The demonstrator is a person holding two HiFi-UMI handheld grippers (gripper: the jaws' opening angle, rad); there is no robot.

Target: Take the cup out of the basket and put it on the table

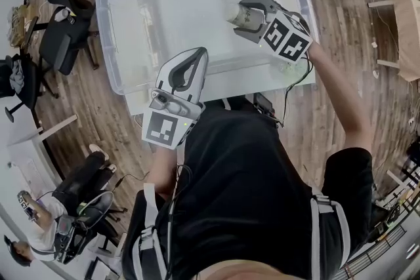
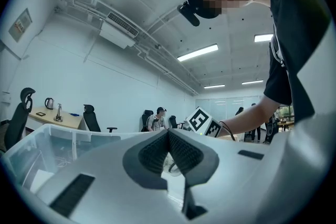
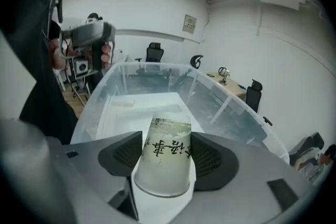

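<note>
The right gripper (image 3: pixel 167 151) pinches a frosted cup with dark lettering (image 3: pixel 164 165) mid-wall over the clear plastic basket (image 1: pixel 105 23); likely light, crushable. The left gripper (image 2: pixel 169 139) is closed, empty.

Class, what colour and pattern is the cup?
Whitish cup with dark lettering and greenish print; right gripper view.

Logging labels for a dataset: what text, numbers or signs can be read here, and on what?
Cup in the right claw: dark brush-style characters, upside down, not legible.
Wall sign, right gripper view: too small to read.
Wall poster, left gripper view: too blurred.
Marker cube: square patterns, no words.
</note>
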